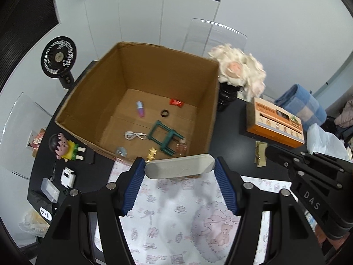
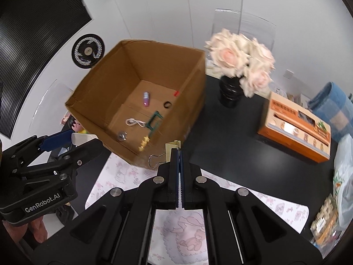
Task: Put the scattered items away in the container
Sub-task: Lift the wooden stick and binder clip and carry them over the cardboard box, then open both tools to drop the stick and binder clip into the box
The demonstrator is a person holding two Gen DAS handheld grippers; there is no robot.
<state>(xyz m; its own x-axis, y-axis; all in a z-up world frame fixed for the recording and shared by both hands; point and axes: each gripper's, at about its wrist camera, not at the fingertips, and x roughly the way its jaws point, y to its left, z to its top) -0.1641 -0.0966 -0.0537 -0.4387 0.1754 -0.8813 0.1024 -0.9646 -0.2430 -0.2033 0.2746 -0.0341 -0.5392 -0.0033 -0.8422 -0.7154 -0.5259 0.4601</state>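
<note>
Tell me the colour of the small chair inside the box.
Dark green chair, lying on its side on the box floor; clearest in the left wrist view.

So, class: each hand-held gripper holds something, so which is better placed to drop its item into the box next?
Left, probably. The left hand-held gripper holds the grey case right at the box's near rim; the right, with the clip, looks lower.

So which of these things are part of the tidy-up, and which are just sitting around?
Job:
box
pale oval block in left tool
binder clip in right tool
doll
white toy car

Lying about:
fan
flower vase
orange carton
blue blanket
</note>
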